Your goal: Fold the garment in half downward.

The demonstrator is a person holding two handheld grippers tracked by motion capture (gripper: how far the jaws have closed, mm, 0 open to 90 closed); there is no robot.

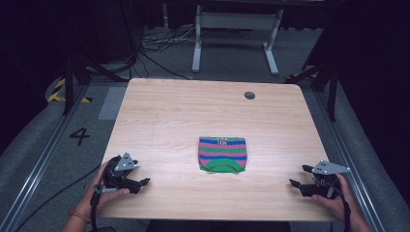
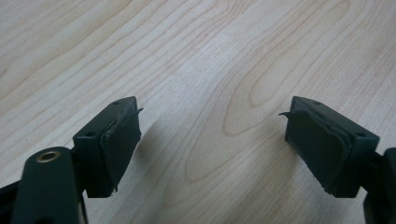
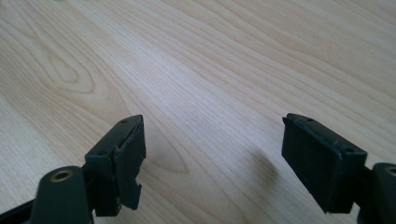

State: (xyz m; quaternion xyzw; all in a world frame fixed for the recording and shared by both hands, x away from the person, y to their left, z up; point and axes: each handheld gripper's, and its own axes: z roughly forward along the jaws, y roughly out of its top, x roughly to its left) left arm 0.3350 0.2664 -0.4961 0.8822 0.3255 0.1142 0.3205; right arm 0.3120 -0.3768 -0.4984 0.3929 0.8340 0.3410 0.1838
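Left gripper [image 1: 143, 182]: I hold it at the near left edge of the desk, my hand wrapped round its body, the grey three-cornered plate on top. Its jaws point right, towards the desk's middle.
Left jaws: spread wide in the left gripper view [image 2: 212, 149], with only bare wood between the two black pads. The pad rubber looks ragged at its edges. Nothing is gripped.
Right gripper [image 1: 299, 176]: I hold it at the near right edge, jaws pointing left, again with a grey plate on top; my hand covers most of its body.
Right jaws: wide apart in the right gripper view [image 3: 212, 161], wood grain alone between them. The left pad is notched along its lower edge. Nothing is gripped.
My forearms: cut off by the bottom of the high view; a thin band shows on the left wrist.
Striped cloth [image 1: 222, 153]: a small folded knit piece, pink, blue and green bands, lying flat near the middle of the desk, between the two grippers and well apart from both. A small label near its far edge is too tiny to read.
Desk [image 1: 183, 111]: pale wood, bare around the cloth.
Round grommet [image 1: 249, 95]: dark disc near the far right corner.
Beyond the desk: white desk legs [image 1: 196, 48] and loose cables on the grey floor; the rest is too dark to make out.
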